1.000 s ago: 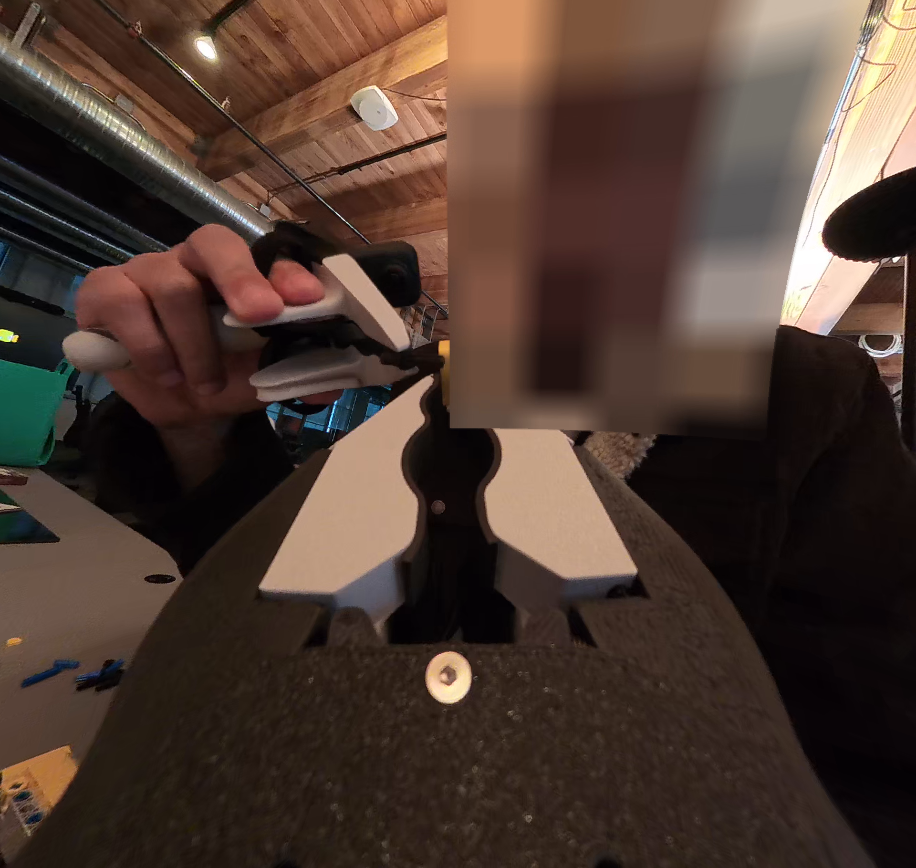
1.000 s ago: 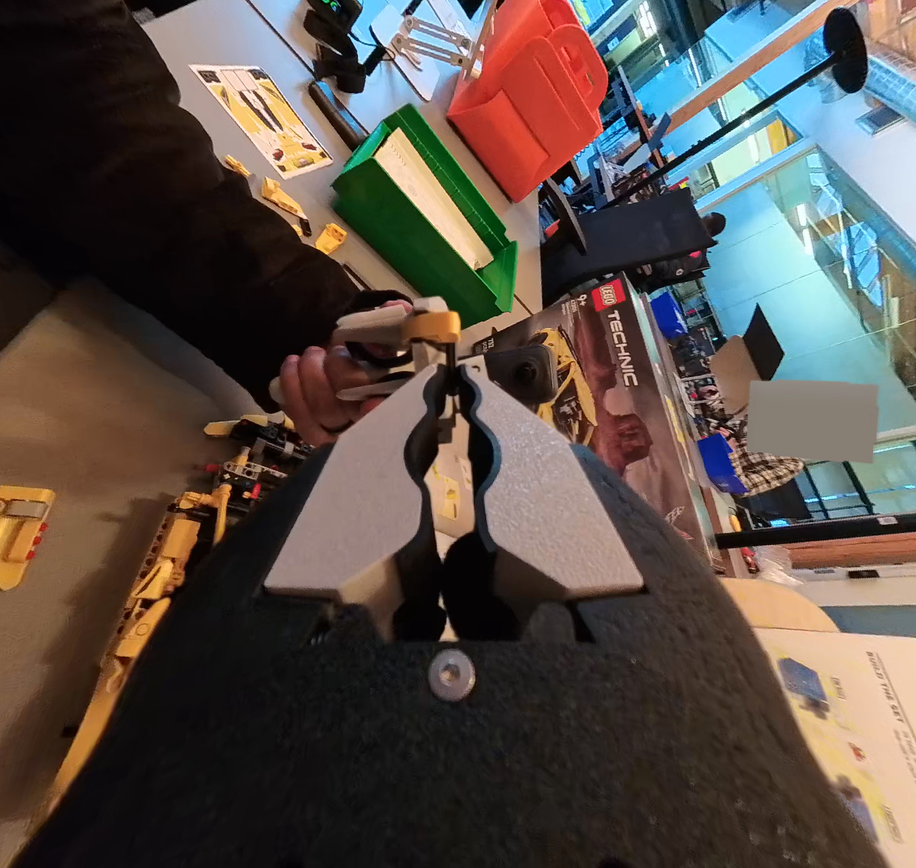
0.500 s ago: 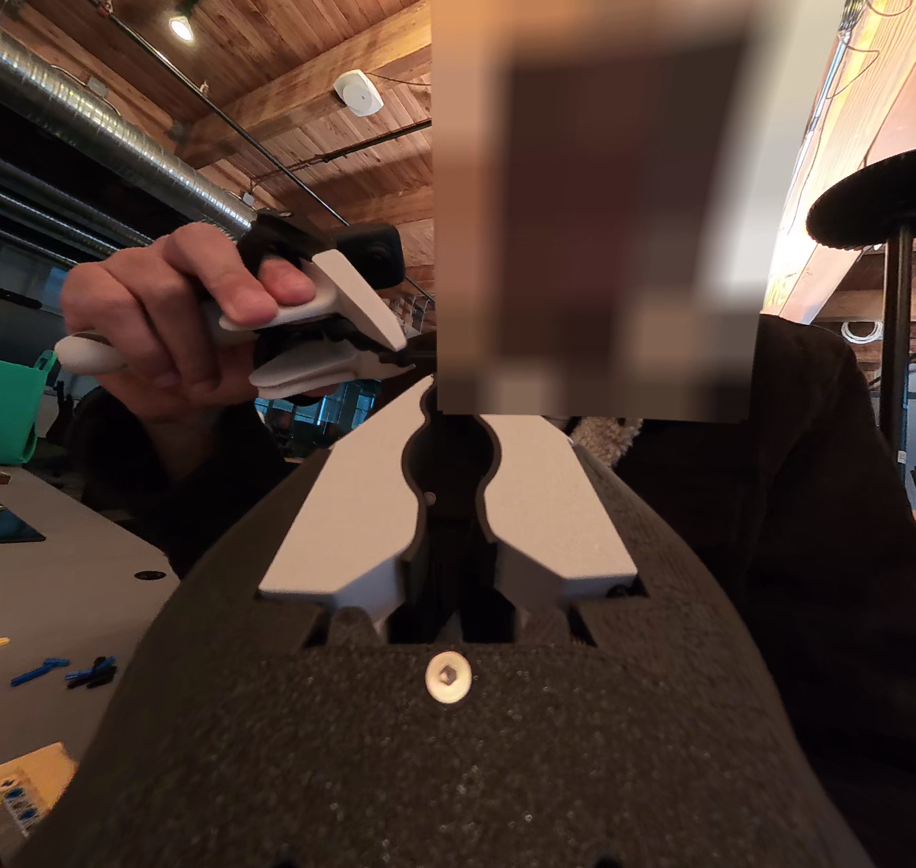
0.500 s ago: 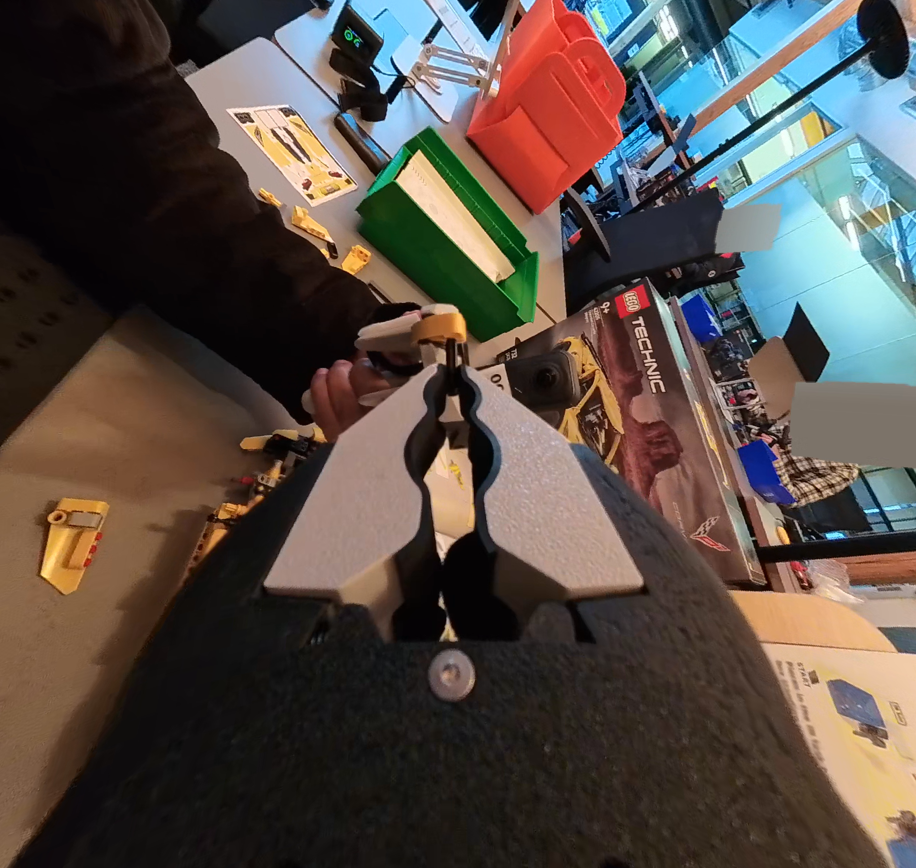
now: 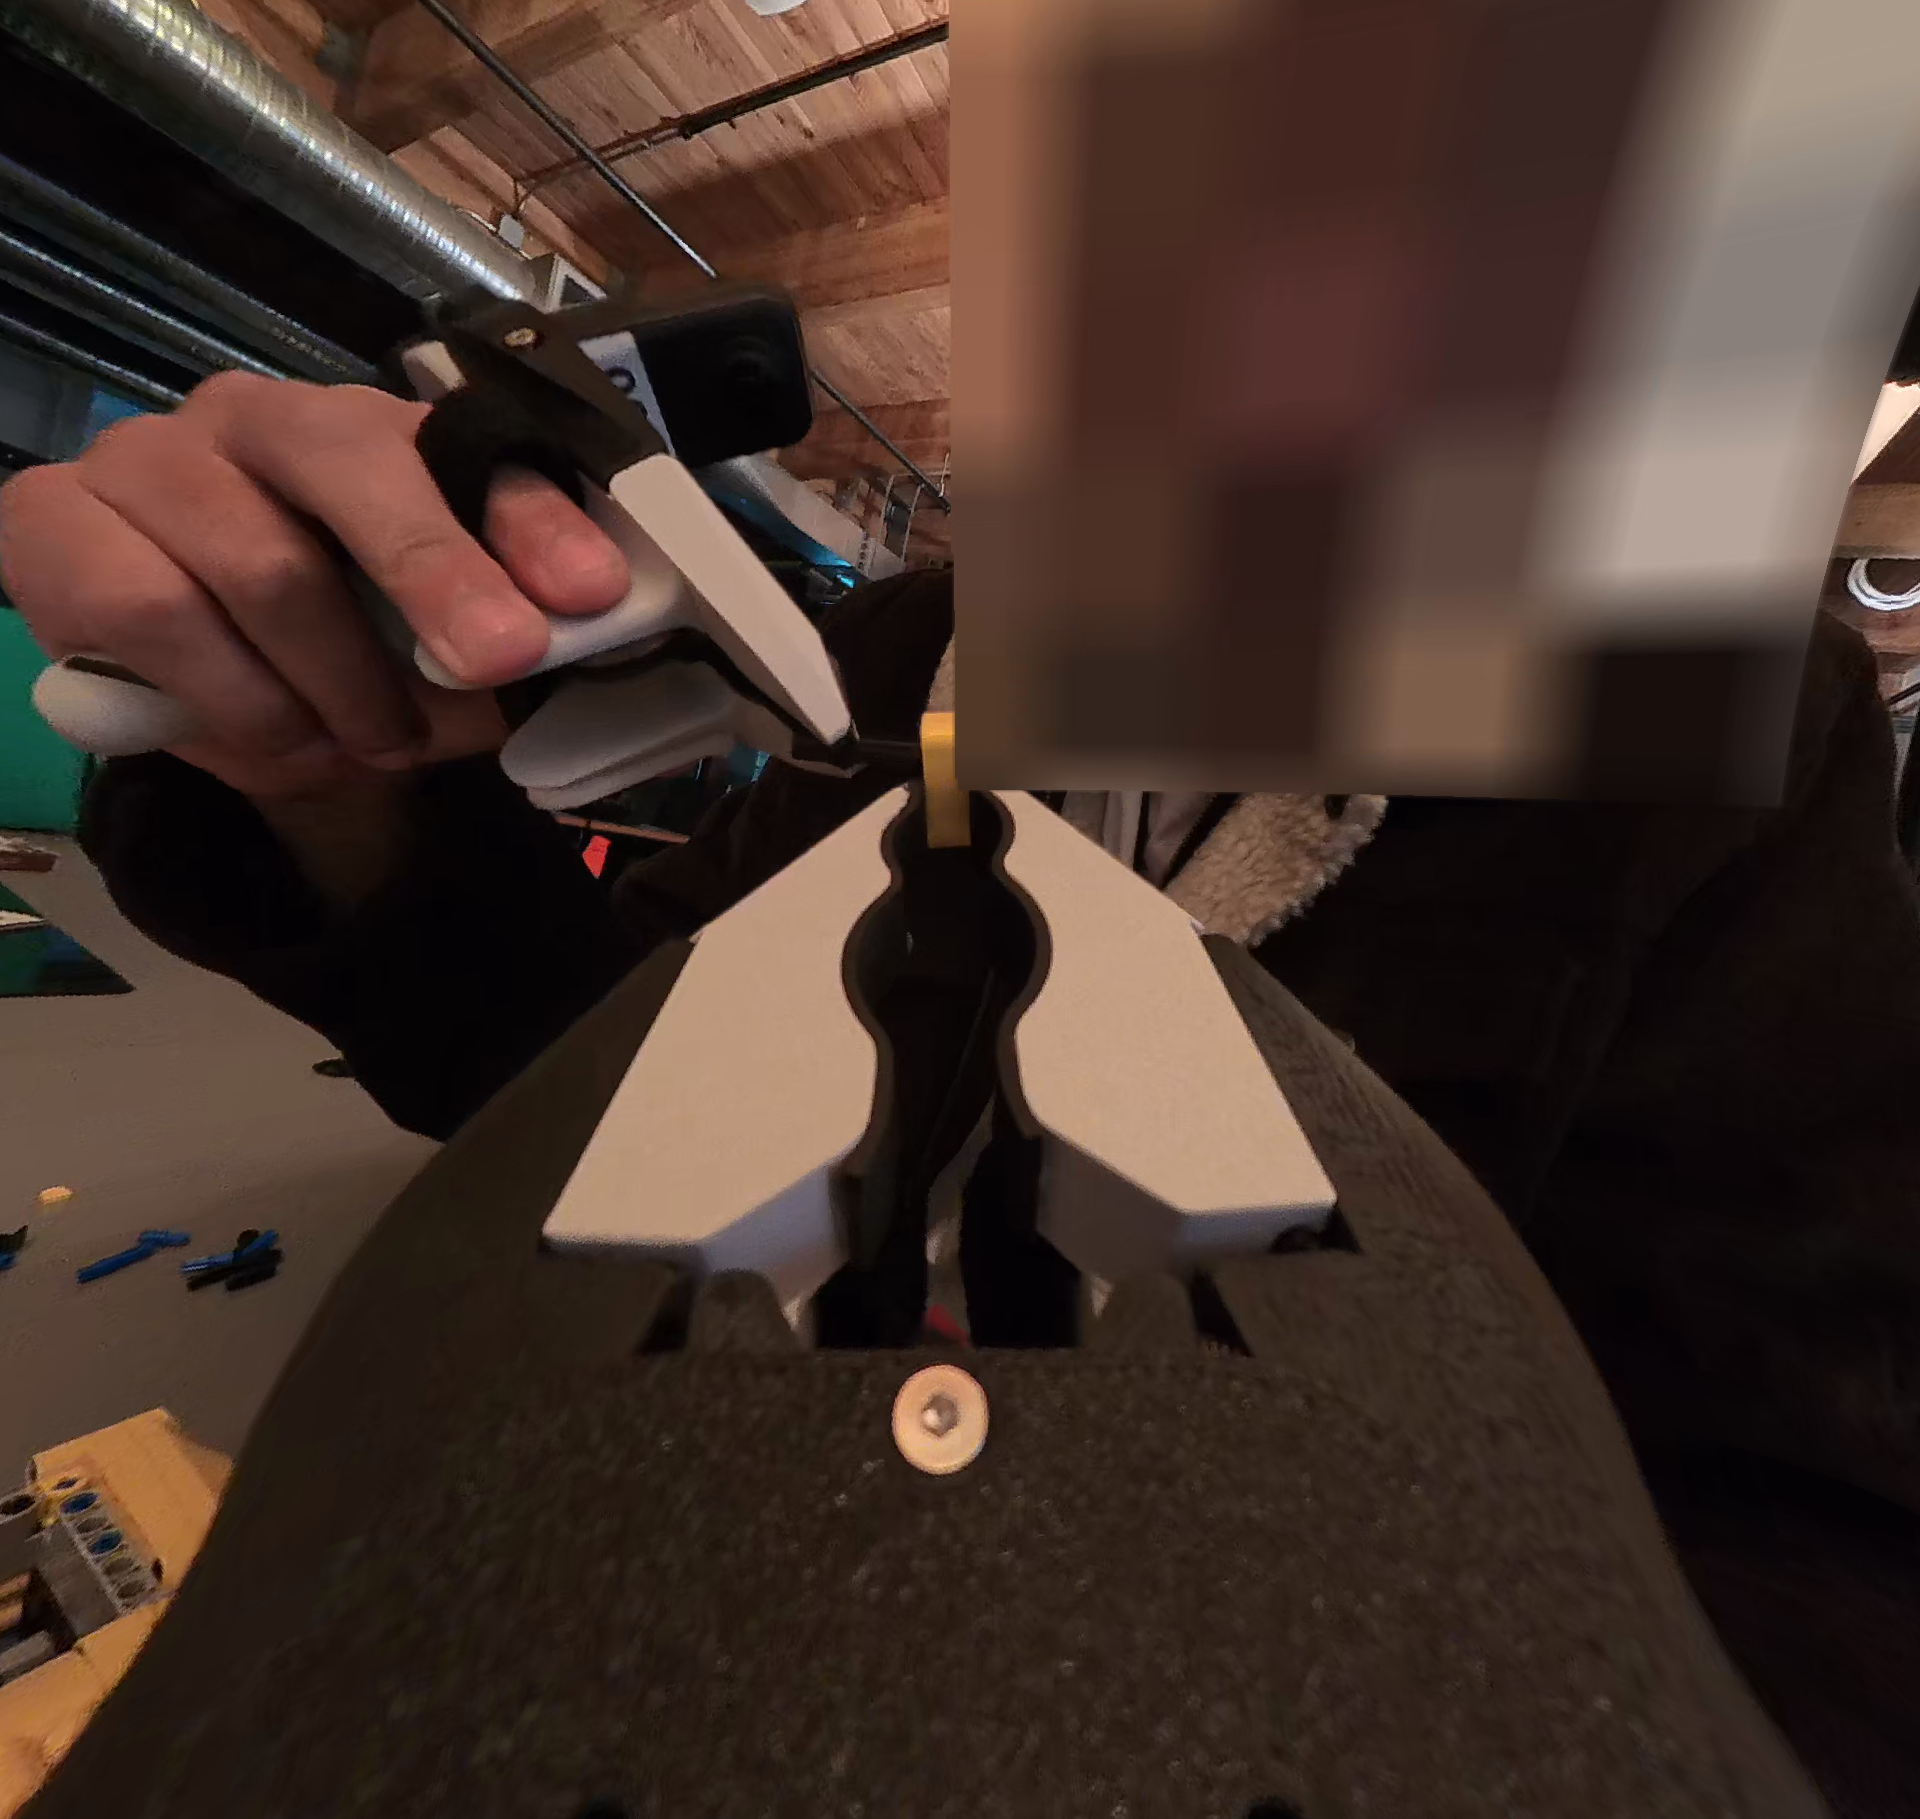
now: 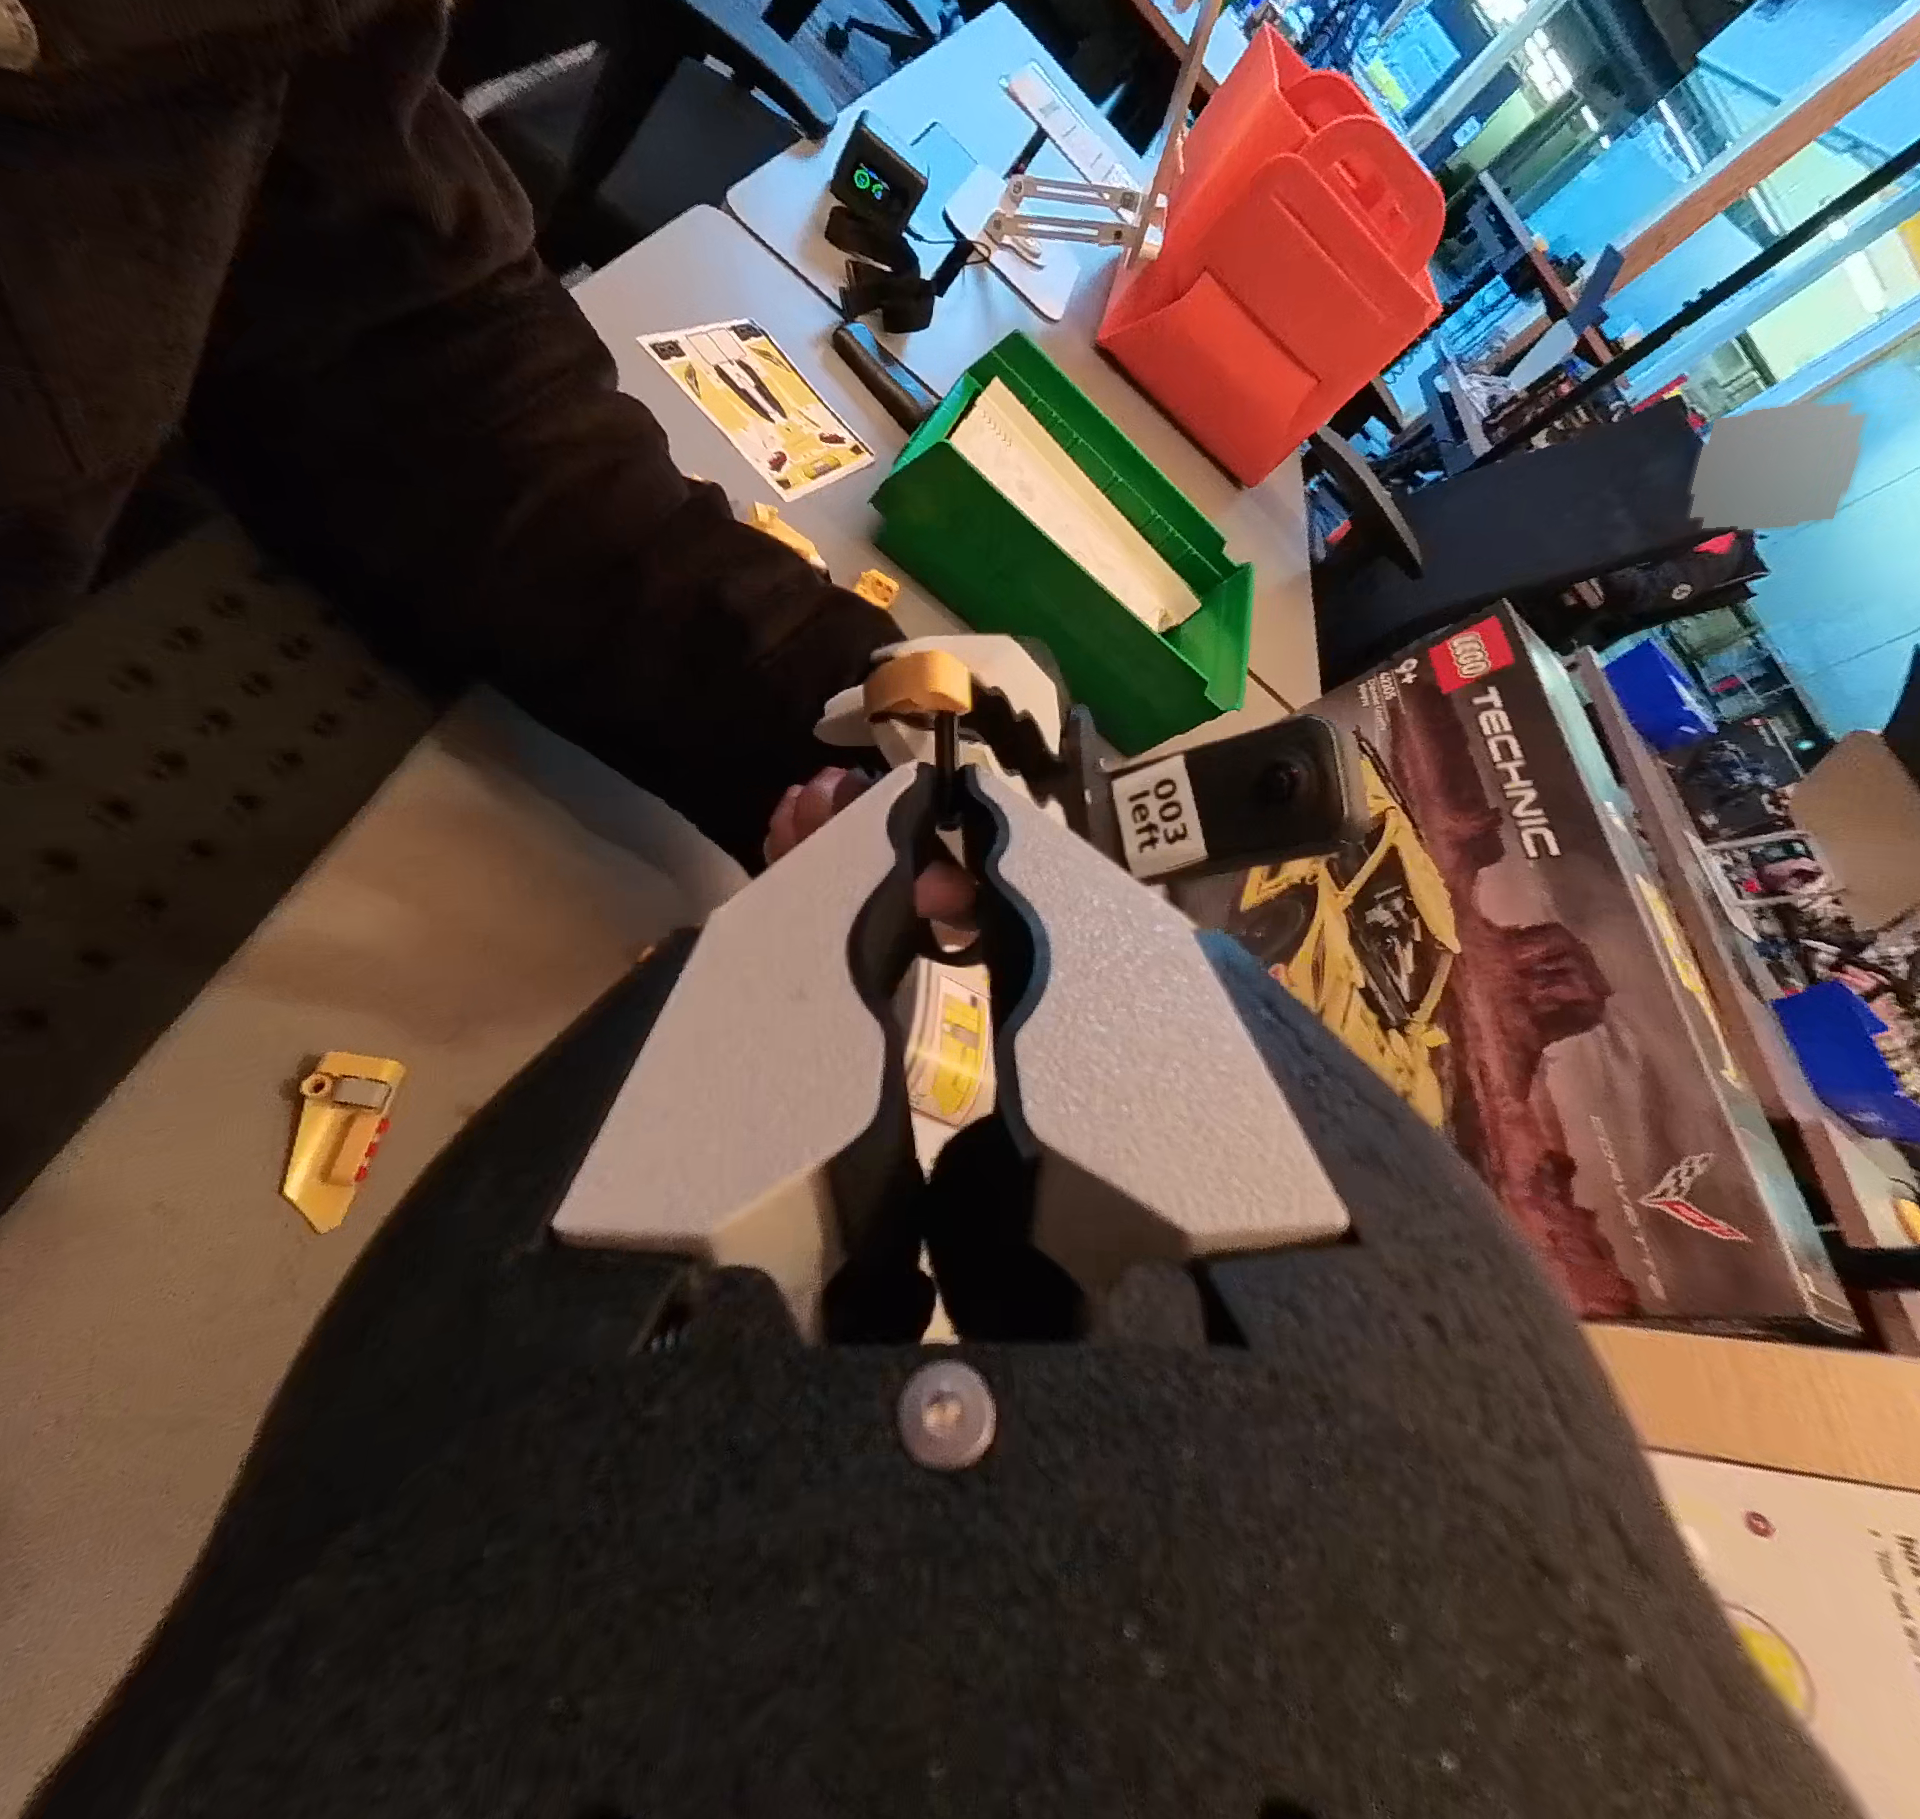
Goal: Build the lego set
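In the left wrist view my left gripper (image 5: 943,805) is shut on a small yellow lego piece (image 5: 941,782) that sticks up from its tips. My right gripper (image 5: 831,739), held by a hand, comes in from the upper left with a black pin (image 5: 883,749) pointing at the yellow piece. In the right wrist view my right gripper (image 6: 948,782) is shut on the black pin (image 6: 948,756). The pin's far end meets the yellow piece (image 6: 920,694), which sits between the left gripper's white fingers (image 6: 997,668). Both are held in the air above the table.
On the table are a green bin (image 6: 1070,543), a red bin (image 6: 1278,252), the lego box (image 6: 1507,938), a sticker sheet (image 6: 753,408) and a loose yellow panel (image 6: 338,1135). Blue and black pins (image 5: 197,1265) and a part-built yellow model (image 5: 94,1541) lie at lower left.
The two grippers have come closer together. The right gripper has tilted and brought the black pin up against the yellow piece. Both stay shut on their parts.
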A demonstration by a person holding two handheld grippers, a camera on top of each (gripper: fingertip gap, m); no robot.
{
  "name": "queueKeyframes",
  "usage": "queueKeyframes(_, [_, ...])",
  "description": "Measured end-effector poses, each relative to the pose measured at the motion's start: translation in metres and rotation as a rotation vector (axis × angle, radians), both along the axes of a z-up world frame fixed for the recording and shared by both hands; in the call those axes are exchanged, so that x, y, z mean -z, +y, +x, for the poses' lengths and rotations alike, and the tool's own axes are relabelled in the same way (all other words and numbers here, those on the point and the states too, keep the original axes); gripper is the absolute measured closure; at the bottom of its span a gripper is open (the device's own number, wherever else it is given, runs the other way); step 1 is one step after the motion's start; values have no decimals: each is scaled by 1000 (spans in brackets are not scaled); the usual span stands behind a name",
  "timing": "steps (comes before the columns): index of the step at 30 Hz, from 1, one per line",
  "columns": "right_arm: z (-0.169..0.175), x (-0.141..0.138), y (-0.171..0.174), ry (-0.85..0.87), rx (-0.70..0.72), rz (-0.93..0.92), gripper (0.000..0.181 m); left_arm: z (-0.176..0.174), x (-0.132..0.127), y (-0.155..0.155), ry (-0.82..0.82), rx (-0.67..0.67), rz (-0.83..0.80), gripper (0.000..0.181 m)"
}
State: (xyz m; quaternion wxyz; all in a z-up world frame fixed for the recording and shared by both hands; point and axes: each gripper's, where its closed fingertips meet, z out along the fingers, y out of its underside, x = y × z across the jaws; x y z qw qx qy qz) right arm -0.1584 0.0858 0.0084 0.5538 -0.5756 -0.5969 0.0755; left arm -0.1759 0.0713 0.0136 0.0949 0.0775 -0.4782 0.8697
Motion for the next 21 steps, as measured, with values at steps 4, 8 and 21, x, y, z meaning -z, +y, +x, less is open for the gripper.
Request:
queueKeyframes(4, [3,0,0,84,-45,-45,178,4,1,0,18,-18,11,174])
queueKeyframes(8, [7,-1,5,153,-59,-56,178,9,0,4,33,-57,3,174])
queueKeyframes(21, [16,6,7,120,-50,-52,178,19,8,7,136,-15,-14,174])
